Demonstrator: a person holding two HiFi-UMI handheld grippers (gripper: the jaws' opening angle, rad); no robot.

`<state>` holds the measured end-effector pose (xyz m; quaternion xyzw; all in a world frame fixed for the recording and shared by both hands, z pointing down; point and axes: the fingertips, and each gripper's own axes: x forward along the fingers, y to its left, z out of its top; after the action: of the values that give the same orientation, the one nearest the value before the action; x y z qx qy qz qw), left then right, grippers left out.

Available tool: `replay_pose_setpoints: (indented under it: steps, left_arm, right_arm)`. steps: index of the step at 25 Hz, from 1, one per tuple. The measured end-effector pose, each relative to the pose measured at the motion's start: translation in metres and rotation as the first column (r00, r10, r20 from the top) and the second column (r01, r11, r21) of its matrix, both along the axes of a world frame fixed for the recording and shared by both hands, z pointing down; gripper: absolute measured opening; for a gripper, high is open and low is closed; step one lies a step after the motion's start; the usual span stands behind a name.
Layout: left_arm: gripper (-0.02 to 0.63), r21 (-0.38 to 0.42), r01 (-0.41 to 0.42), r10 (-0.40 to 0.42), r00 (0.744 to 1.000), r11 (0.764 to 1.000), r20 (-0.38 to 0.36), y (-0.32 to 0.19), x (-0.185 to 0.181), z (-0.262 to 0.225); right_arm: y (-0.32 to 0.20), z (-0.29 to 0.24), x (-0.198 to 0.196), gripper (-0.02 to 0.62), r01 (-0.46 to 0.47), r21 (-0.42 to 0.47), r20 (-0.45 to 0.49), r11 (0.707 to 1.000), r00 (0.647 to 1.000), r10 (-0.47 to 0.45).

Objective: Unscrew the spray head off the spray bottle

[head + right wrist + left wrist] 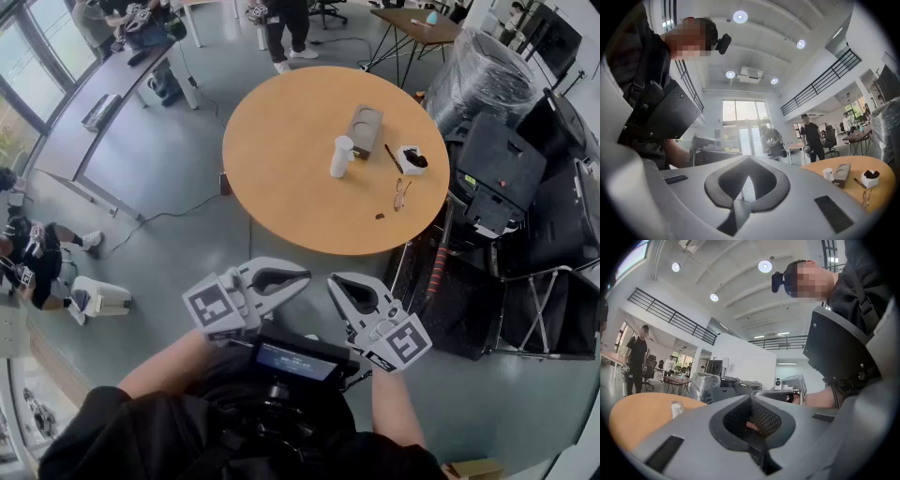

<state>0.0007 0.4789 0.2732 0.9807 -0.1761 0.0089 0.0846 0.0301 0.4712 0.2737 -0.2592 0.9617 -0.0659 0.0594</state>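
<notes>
Standing on grey office floor (178,178): round wood table (281,183) w/ spray bottle (341,157).

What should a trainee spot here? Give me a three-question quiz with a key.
1. True or false: the white plastic spray bottle stands upright on the round wooden table.
2. Multiple choice: the left hand-held gripper is A) shut on the bottle, B) shut with nothing held, away from the table, C) wide open over the table.
3. Which lies closer to the person's side of the table: the thin-framed spectacles or the grey-brown cardboard box?
Key: 1 true; 2 B; 3 the spectacles.
</notes>
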Motion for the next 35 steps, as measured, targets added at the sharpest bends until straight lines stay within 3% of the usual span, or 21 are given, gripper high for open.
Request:
replay_pose_setpoints:
  steps: [6, 16, 25, 35]
  left_arm:
    - [0.023, 0.037, 0.007, -0.007, 1.000, 0.999, 0.007, -0.023, -0.017, 0.000]
    - [0.023, 0.051, -0.060, 0.059, 0.998, 0.997, 0.018, -0.097, -0.055, 0.009]
    - [0.023, 0.041, -0.117, 0.118, 0.993, 0.992, -0.014, -0.167, -0.096, 0.015]
    - [0.023, 0.002, -0.160, 0.160, 0.986, 0.987, -0.036, -0.212, -0.130, 0.030]
  right_arm:
    - [-0.024, 0.001, -0.015, 0.018, -0.012, -0.006, -0.007, 1.000, 1.000, 0.012]
    - [-0.093, 0.004, -0.048, 0.017, -0.113, -0.026, -0.061, 0.993, 0.992, 0.111]
    - [-0.158, 0.012, -0.097, 0.018, -0.156, -0.035, -0.092, 0.987, 0.984, 0.152]
    - [-0.206, 0.020, -0.133, 0.017, -0.218, -0.033, -0.135, 0.975, 0.968, 0.211]
